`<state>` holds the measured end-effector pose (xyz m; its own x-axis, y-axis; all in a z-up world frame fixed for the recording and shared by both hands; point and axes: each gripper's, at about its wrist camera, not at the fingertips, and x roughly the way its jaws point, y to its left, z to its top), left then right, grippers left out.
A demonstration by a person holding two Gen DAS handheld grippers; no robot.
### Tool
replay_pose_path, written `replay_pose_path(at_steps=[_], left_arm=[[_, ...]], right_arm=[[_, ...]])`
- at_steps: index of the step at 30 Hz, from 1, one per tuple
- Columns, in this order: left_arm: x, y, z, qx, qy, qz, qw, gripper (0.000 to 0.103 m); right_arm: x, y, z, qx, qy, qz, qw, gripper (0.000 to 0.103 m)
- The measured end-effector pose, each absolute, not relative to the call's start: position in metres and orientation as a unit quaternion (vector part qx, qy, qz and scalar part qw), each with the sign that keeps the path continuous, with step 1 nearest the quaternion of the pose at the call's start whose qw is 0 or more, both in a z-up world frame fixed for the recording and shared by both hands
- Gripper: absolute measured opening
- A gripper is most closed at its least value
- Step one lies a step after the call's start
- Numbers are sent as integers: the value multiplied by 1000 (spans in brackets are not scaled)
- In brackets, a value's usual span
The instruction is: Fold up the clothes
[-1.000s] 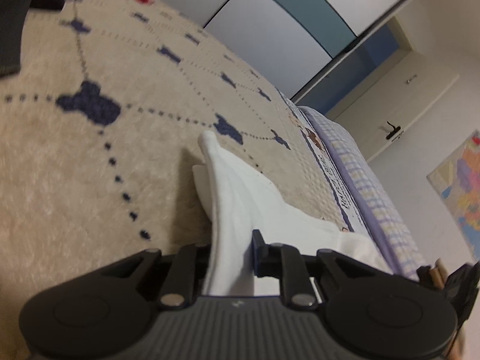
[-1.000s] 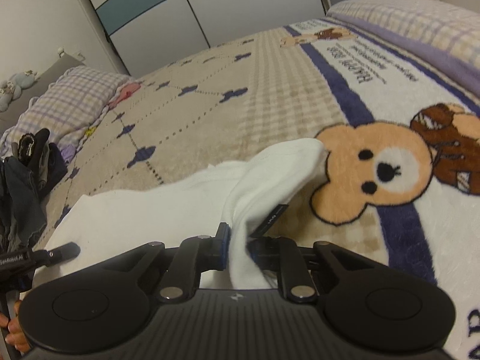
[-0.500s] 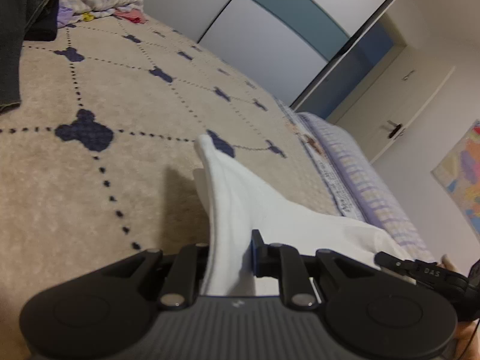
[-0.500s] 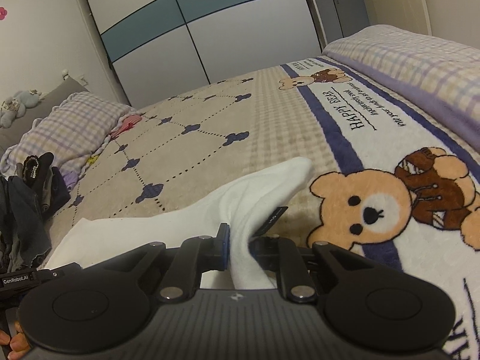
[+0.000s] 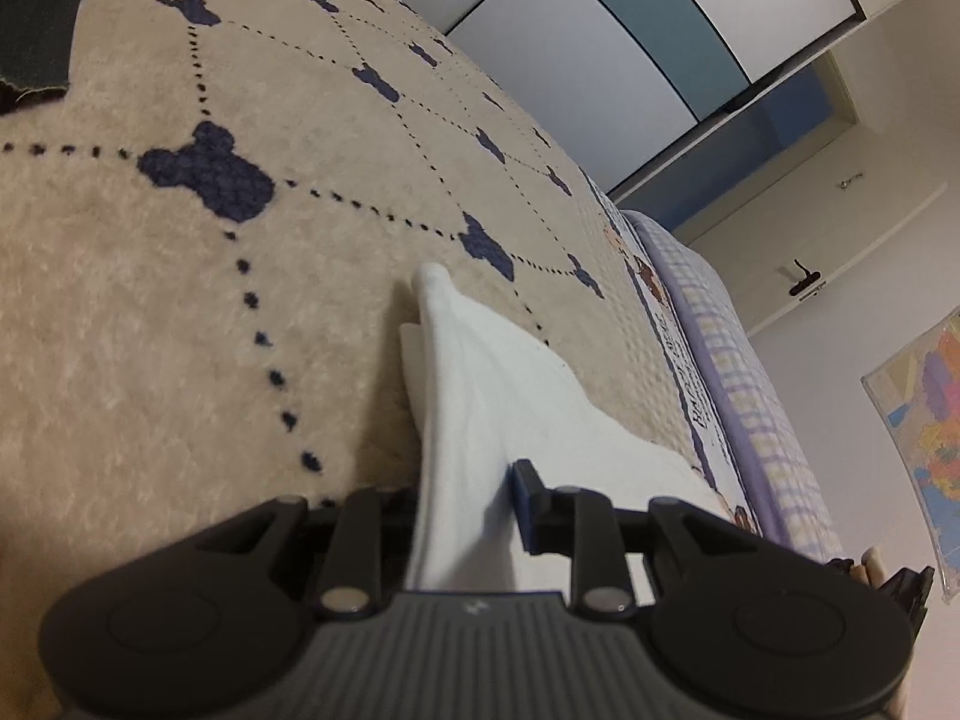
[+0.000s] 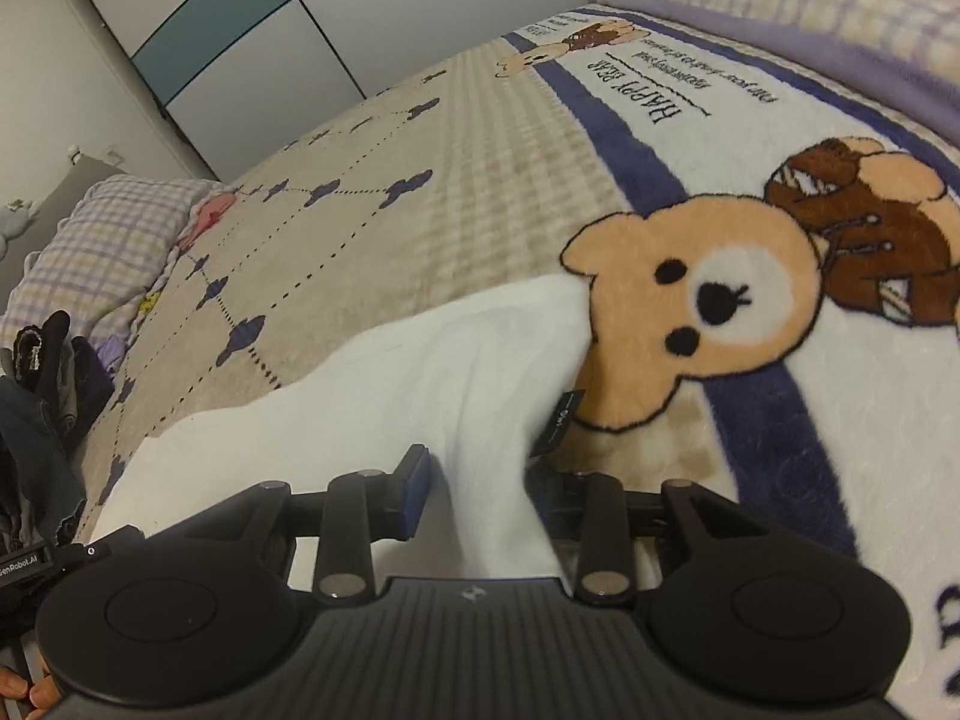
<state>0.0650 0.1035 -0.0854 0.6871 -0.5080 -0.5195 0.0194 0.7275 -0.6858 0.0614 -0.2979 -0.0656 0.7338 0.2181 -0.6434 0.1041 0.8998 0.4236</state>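
To our left, the beige blanket [image 5: 180, 360] on the bed lies bare up to a dark clothes pile [image 6: 36, 396] at its far edge. Our left gripper [image 5: 462, 498] has just been opening its jaws; the white garment [image 5: 480, 396] hangs between them, off the right pad. Our right gripper [image 6: 480, 480] has also been parting, jaws spread, with the garment's fold draped between them beside the bear print [image 6: 708, 312].

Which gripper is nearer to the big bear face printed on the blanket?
Right. The right gripper sits just beside the bear face, white garment between its opened jaws. The left gripper is over the dotted beige area, away from it.
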Motion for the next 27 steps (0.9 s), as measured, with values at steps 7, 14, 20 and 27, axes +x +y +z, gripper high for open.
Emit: replay_pose_path(at_steps=[7, 14, 20, 27], left_arm=[[66, 103, -85, -333, 380, -163, 848, 28], [54, 110, -74, -338, 401, -178, 833, 52], [36, 117, -62, -311, 421, -179, 833, 63], [20, 129, -56, -321, 443, -192, 815, 63]], right_arm=[[56, -293, -60, 196, 363, 23, 911, 37], [36, -305, -48, 176, 375, -7, 910, 42], [14, -307, -27, 159, 381, -28, 911, 48], [-13, -306, -24, 171, 404, -47, 897, 49]])
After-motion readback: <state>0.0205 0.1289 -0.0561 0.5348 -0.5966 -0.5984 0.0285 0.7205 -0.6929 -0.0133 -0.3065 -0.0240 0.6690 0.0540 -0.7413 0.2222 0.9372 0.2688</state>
